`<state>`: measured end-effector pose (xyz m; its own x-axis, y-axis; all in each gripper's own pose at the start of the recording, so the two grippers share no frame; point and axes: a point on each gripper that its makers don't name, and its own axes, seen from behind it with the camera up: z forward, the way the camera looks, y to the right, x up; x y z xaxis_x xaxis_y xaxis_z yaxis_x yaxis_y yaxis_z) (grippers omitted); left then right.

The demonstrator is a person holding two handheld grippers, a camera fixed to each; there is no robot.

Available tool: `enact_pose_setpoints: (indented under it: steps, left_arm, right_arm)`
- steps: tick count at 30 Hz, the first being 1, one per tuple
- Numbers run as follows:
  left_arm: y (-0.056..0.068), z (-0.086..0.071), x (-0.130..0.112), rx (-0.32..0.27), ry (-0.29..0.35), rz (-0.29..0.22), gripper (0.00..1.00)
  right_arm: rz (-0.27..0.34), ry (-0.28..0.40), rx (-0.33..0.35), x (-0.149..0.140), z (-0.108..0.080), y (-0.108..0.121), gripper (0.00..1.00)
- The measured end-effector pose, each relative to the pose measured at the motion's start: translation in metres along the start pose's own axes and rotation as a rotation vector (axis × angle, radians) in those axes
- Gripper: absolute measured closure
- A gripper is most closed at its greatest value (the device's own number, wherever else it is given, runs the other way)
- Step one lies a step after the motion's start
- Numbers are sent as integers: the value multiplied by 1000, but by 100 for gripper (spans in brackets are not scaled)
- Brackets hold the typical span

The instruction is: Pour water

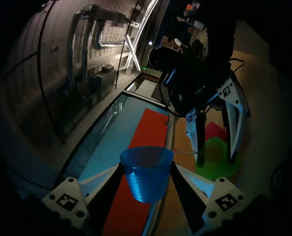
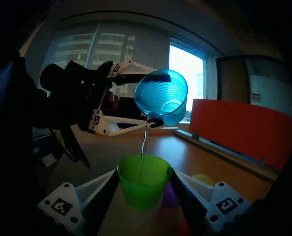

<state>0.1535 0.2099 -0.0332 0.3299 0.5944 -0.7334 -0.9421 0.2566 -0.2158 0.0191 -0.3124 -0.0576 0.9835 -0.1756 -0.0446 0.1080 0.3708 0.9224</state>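
Blue cup (image 1: 146, 175), pinched between left gripper (image 1: 146, 168) fingers (image 1: 102, 179), pours water (image 2: 143, 147) into green cup (image 2: 143, 185) pinched between right gripper (image 2: 144, 177) fingers.

The room is dim. In the right gripper view a wide window (image 2: 102, 47) spans the far wall. A neighbouring building shows through its shaded part, and one pane (image 2: 185, 74) glows with bright daylight. A wooden desk (image 2: 185, 157) lies below it. An orange-red panel (image 2: 240, 126) stands upright along the desk's far edge, on a pale rail (image 2: 224, 152). Behind the panel is a pale board (image 2: 270, 94), its detail unclear. The left gripper view, tilted, shows bright light strips (image 1: 144, 27) over dark glass (image 1: 106, 129).
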Motion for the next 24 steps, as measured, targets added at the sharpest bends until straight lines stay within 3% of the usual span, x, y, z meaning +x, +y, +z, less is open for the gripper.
enact_pose_setpoints:
  steps: [24]
  left_arm:
    - [-2,-1,1,4,1,36,16]
  right_arm:
    - [-1,-2,-3,-1,-1,1,10]
